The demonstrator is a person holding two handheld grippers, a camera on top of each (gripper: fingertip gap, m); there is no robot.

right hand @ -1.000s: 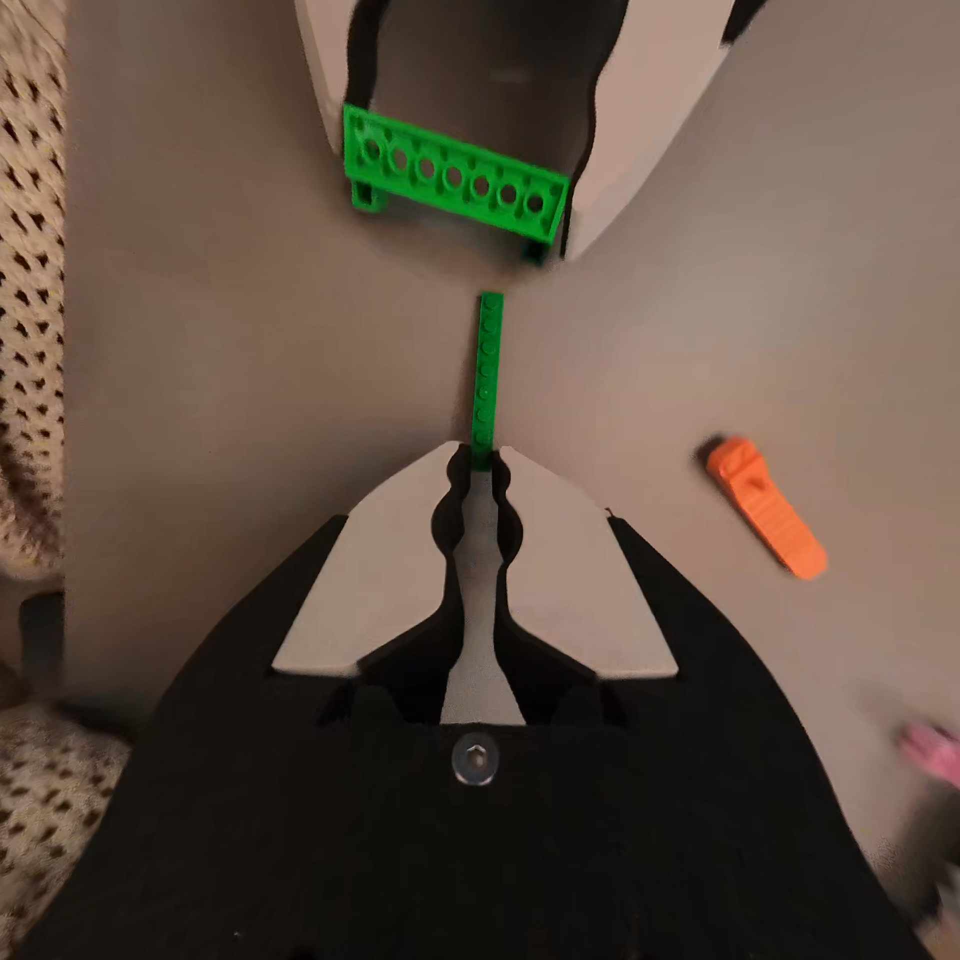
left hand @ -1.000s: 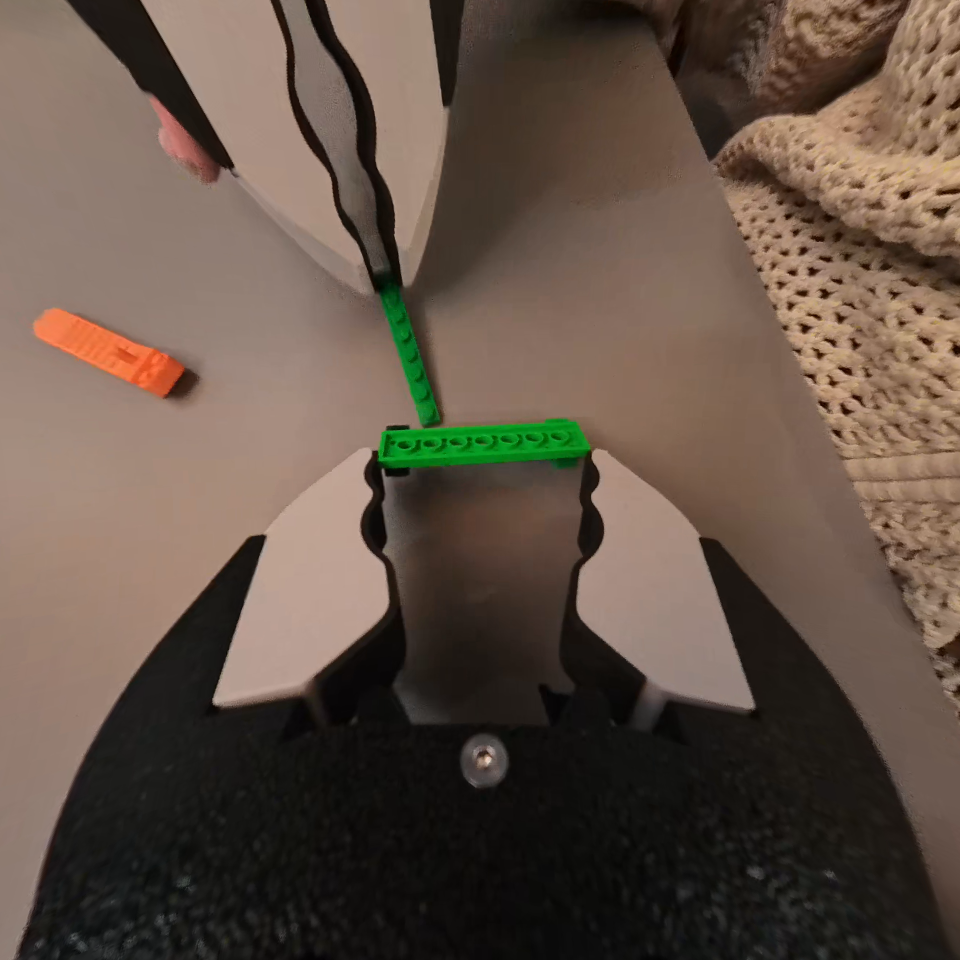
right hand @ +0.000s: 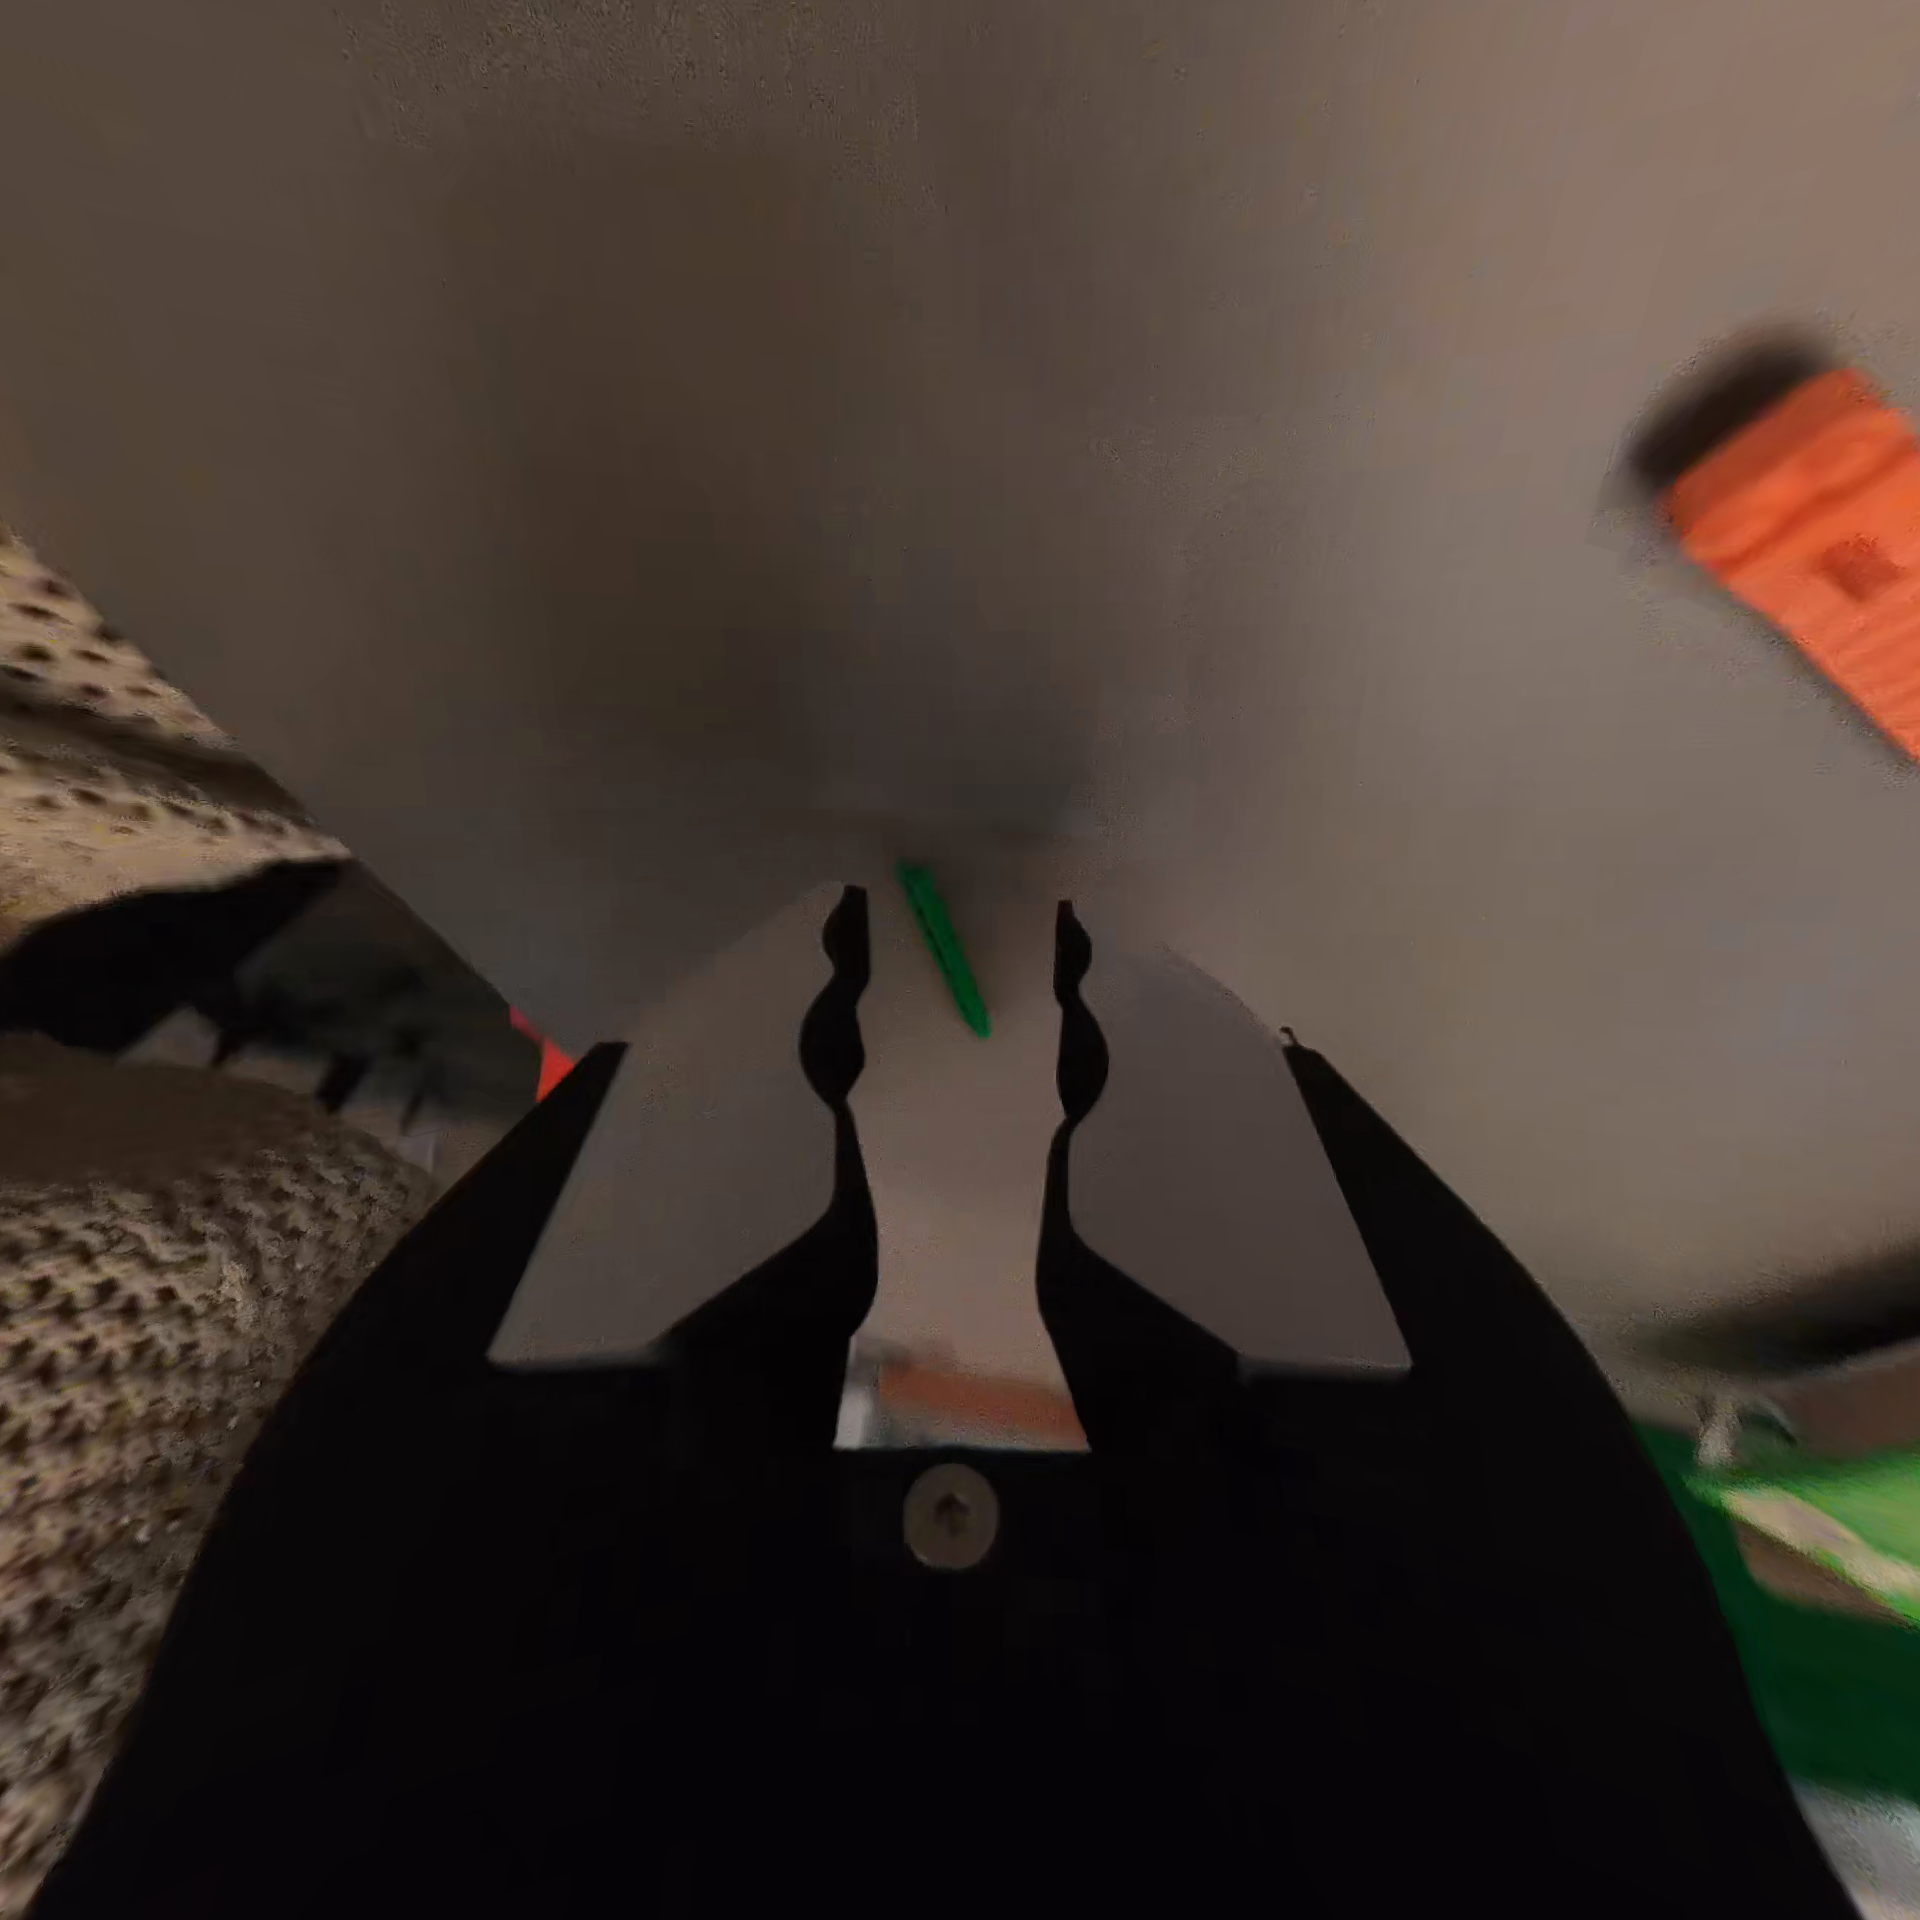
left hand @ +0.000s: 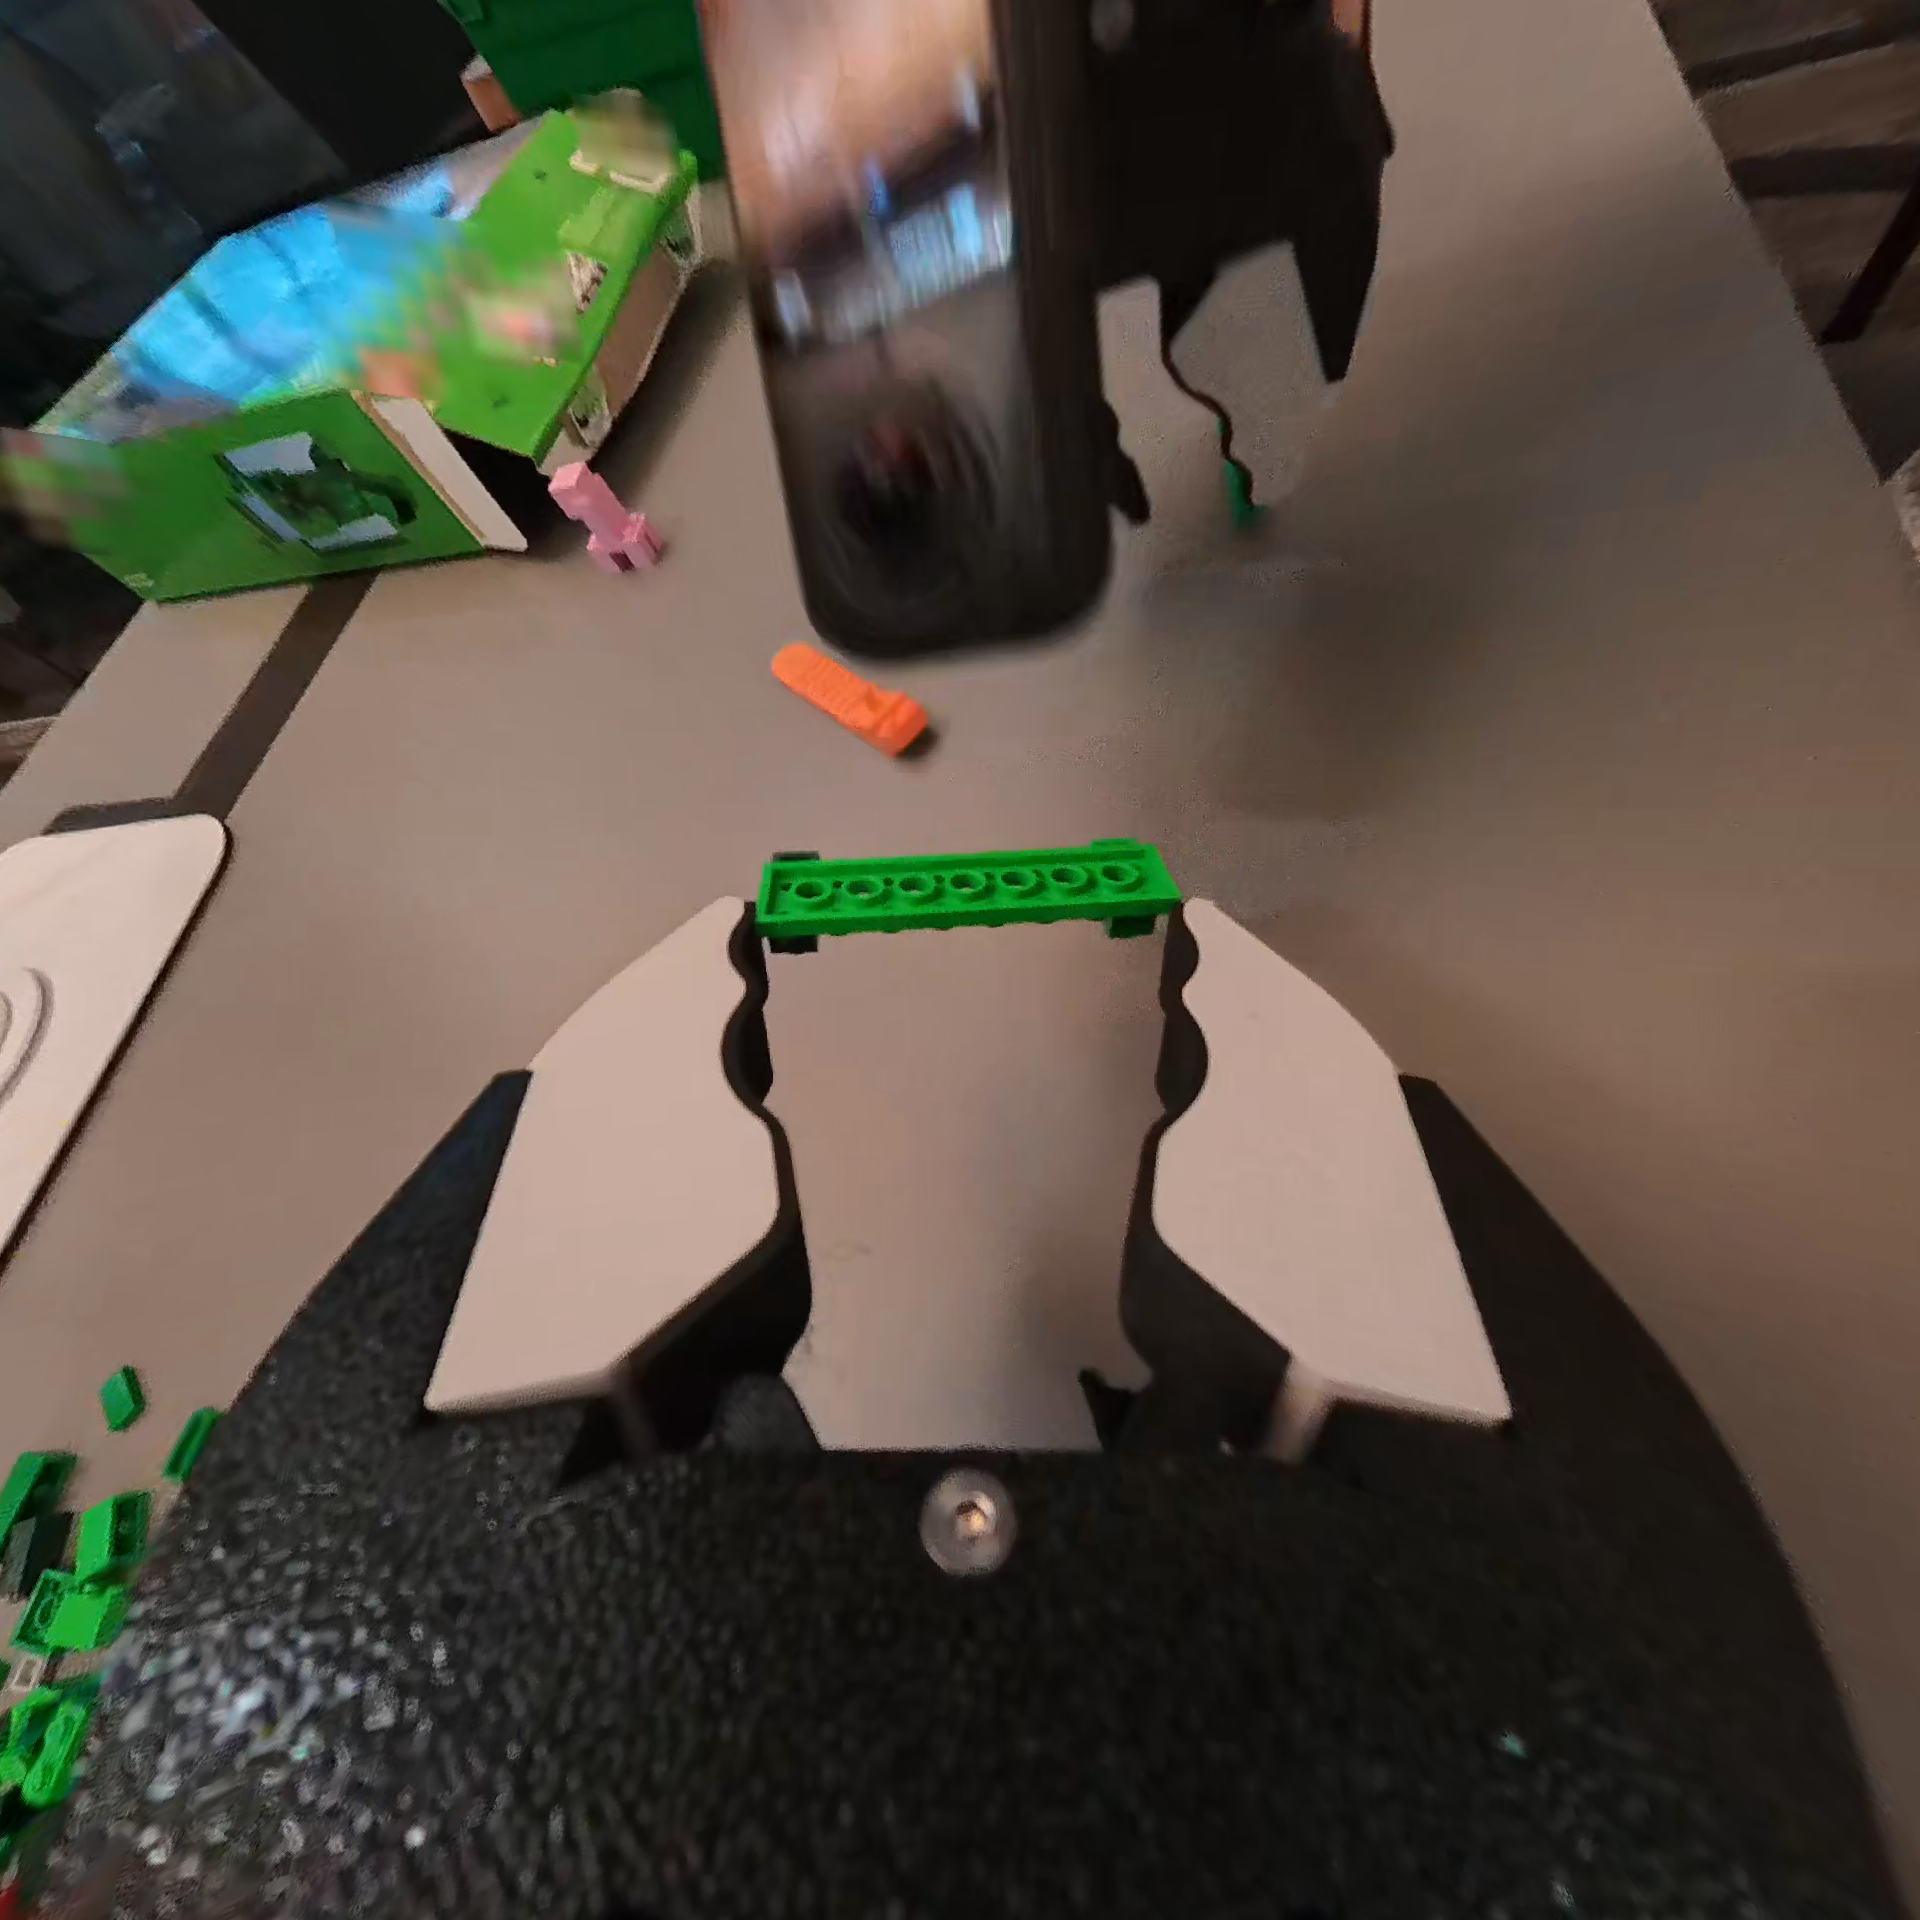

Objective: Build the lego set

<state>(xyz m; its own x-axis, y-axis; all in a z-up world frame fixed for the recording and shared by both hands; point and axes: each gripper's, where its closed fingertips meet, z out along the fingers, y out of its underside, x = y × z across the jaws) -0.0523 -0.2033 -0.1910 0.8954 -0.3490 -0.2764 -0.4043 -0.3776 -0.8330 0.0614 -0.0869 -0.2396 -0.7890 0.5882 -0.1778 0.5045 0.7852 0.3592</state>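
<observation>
Left gripper [left hand: 966, 914] clamps our green beam [left hand: 966, 896]; right gripper [right hand: 958, 902], parted, must re-pinch the thin green plate [right hand: 943, 948] squarely.

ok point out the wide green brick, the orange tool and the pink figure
wide green brick [left hand: 966, 891]: left wrist view, middle of its holed face
orange tool [left hand: 850, 711]: left wrist view, middle of its top
pink figure [left hand: 608, 520]: left wrist view, its body

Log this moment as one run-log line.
left gripper: shut on green plate | right gripper: open, thin green strip loose between fingers | orange separator: on table
</observation>
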